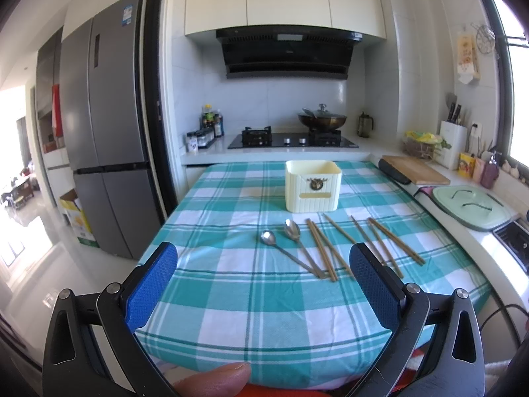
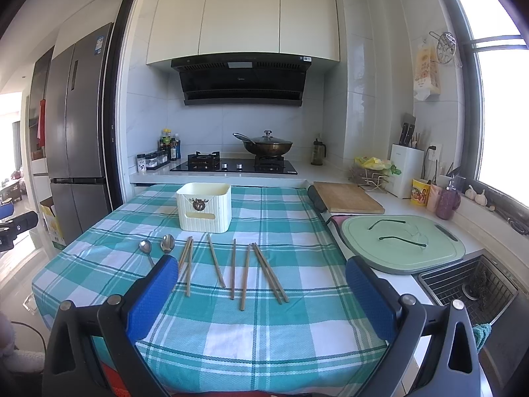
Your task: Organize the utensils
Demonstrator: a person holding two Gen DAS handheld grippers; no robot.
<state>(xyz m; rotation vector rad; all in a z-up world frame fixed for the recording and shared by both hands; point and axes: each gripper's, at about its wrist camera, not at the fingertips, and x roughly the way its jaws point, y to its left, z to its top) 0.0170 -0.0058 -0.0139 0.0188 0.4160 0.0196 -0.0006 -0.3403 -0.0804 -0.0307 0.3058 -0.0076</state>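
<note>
A cream utensil holder stands on the teal checked tablecloth. In front of it lie two metal spoons and several wooden chopsticks in a row. My left gripper is open and empty, held above the near table edge short of the spoons. My right gripper is open and empty, held above the near part of the table facing the chopsticks.
A green cutting board and a wooden board lie on the counter to the right, with a sink beyond. A stove with a wok stands behind the table. A fridge stands at the left.
</note>
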